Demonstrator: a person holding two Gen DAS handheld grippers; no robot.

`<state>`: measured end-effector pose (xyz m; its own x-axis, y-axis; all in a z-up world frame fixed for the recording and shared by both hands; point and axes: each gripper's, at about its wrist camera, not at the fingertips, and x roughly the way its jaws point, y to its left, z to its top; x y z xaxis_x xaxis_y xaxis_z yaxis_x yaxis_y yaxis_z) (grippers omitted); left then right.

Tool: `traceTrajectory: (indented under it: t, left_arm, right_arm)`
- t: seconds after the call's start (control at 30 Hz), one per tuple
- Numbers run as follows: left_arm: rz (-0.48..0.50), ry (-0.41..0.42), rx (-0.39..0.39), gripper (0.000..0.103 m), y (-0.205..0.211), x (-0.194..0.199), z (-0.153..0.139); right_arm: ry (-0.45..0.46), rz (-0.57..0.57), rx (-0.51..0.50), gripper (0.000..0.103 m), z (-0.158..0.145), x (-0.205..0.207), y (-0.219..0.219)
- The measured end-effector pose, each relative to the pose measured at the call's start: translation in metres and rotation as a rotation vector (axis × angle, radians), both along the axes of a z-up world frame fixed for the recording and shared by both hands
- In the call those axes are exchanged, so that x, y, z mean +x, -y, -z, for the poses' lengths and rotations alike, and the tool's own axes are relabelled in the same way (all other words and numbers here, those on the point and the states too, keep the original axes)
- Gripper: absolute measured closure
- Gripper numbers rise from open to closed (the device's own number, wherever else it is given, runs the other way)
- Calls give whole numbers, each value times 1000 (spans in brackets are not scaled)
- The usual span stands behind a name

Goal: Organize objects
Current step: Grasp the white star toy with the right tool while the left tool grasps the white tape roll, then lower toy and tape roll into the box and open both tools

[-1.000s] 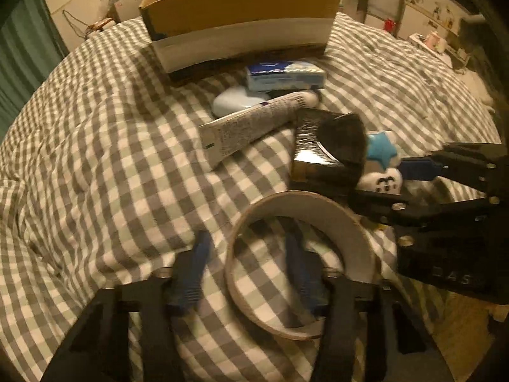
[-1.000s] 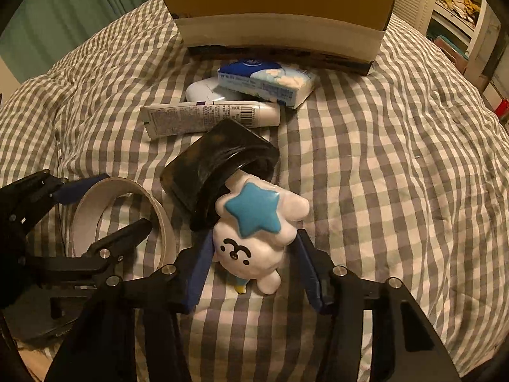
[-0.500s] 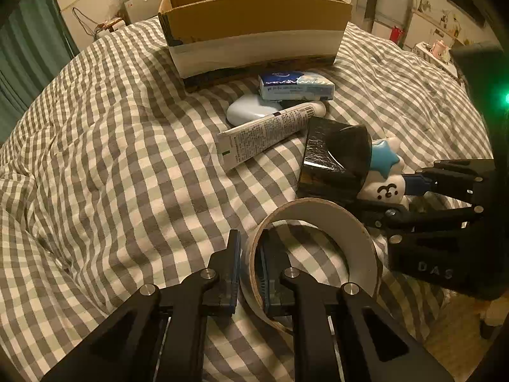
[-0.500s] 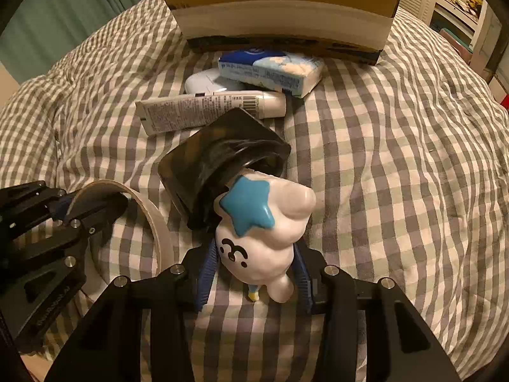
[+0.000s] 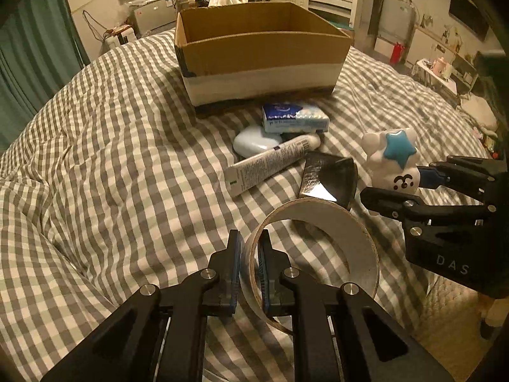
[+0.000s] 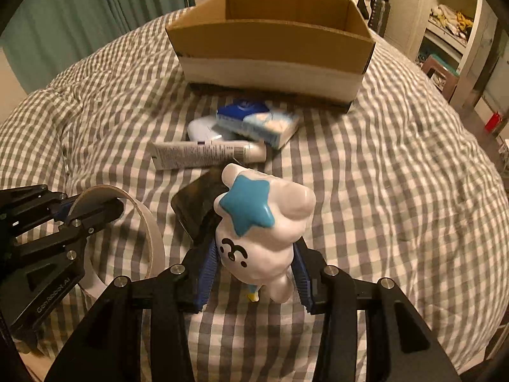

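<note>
The left gripper [image 5: 248, 273] is pinching the wall of the tape roll [image 5: 313, 254], jaws nearly closed, one inside the ring. The right gripper [image 6: 254, 273] is clamping the star toy [image 6: 262, 222] by its sides, seemingly clear of the bedspread [image 6: 397, 175]. Both should be rising enough to clear the tube [image 5: 270, 165] and tissue pack [image 5: 294, 117], then releasing over the open box [image 5: 261, 60] beyond.

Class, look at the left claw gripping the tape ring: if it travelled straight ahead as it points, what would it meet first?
Probably the black pouch just beyond the tape ring that the left claw grips, though depth is uncertain.
</note>
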<state>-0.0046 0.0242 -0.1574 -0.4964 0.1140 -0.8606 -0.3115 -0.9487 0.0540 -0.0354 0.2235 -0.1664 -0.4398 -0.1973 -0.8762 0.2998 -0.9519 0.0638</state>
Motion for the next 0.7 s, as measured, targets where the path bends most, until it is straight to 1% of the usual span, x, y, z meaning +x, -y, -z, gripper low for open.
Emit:
traceTrajectory:
  t: [0.27, 0.33, 0.4, 0.5, 0.63, 0.7]
  left_arm:
    - [-34, -18, 36, 92, 9, -9, -19]
    - [-42, -29, 26, 92, 12, -13, -24]
    - [-52, -30, 34, 92, 18, -18, -28]
    - [-66, -39, 37, 92, 29, -32, -38]
    - [-70, -80, 49, 92, 41, -59, -60]
    - [-62, -87, 80, 92, 46, -76, -74]
  right_arm:
    - [-72, -13, 1, 60, -28, 4, 4]
    - [-96, -15, -1, 60, -37, 5, 6]
    - [-121, -7, -3, 60, -46, 3, 5]
    - [-139, 5, -8, 60, -51, 0, 6]
    - [-147, 18, -18, 60, -59, -10, 11]
    - [-166, 31, -39, 60, -69, -19, 14]
